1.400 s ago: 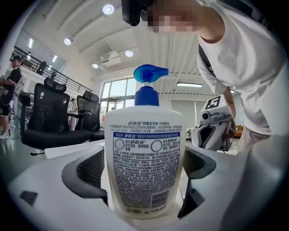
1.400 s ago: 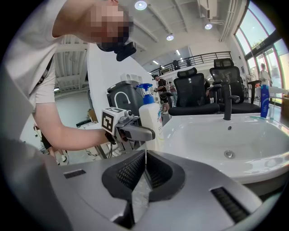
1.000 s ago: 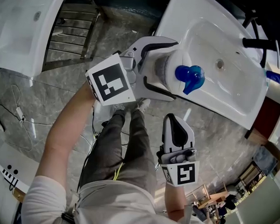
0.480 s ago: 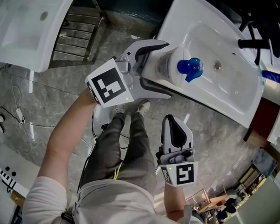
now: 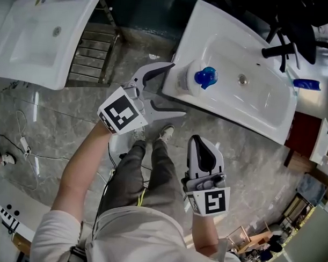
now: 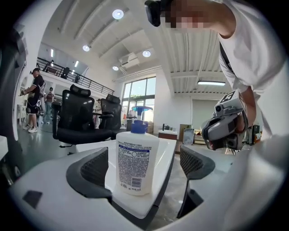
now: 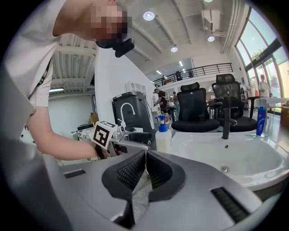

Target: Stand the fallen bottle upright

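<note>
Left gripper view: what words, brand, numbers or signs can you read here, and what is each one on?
Nothing can be read as text.
Bottle, back label: blocks of blue and black print with a barcode-like patch at the bottom, all too small to read.
Square marker at the right: a black-and-white pattern, with no words or numbers.

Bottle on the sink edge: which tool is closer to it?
Left. The left tool is open right in front of the bottle, not touching; the right tool is shut, well back from the sink.
</note>
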`<state>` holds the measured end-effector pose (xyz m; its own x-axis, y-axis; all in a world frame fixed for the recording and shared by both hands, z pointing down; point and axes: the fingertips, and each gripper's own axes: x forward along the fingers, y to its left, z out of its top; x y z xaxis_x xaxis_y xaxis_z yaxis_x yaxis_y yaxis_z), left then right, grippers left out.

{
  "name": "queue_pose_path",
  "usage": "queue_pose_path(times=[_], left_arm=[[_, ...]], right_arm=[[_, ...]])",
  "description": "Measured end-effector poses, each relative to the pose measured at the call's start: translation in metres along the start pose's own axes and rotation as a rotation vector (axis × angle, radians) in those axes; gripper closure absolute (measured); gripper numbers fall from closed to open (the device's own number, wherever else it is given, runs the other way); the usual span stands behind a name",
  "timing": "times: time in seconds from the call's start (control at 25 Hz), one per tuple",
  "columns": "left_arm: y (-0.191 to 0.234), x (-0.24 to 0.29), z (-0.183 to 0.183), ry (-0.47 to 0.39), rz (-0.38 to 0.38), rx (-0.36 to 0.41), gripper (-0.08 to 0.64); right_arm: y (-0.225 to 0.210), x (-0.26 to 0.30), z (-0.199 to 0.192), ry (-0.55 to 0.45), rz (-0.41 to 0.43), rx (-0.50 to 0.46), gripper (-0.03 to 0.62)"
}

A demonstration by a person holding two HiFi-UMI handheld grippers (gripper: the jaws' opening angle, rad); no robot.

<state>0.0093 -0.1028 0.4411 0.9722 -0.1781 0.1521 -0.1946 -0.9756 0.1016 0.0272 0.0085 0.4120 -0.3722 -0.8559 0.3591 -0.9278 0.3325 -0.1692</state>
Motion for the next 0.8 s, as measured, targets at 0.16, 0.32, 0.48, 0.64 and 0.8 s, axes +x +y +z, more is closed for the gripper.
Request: queue_pose_path(times=[0.16,0.32,0.48,0.64,0.8], left_arm=[[-0.005,-0.003,0.008,0.014,0.036,-0.009,0.030],[-0.013,-0.010,0.019,0.024,0.084,-0.021,0.110],[-0.012,-0.024,0.028,0.047,0.212,-0.035,0.382],[-0.013,-0.035,0.044,0.071,0.303,-0.018,0.526],[-0.020,-0.042,0.072,0.064,0.356,0.027,0.541]], right_arm=[[0.002,-0.010,0.021,-0.026,-0.007,-0.022,0.554],[0.002,-0.029,0.042,-0.045,-0.021,-0.046,0.554],[0.002,-0.049,0.060,-0.063,-0.030,-0.063,0.554],[0.000,-0.063,0.079,-0.089,-0.034,-0.081,0.554],[-0.002,-0.072,0.098,-0.120,-0.031,-0.099,0.554]])
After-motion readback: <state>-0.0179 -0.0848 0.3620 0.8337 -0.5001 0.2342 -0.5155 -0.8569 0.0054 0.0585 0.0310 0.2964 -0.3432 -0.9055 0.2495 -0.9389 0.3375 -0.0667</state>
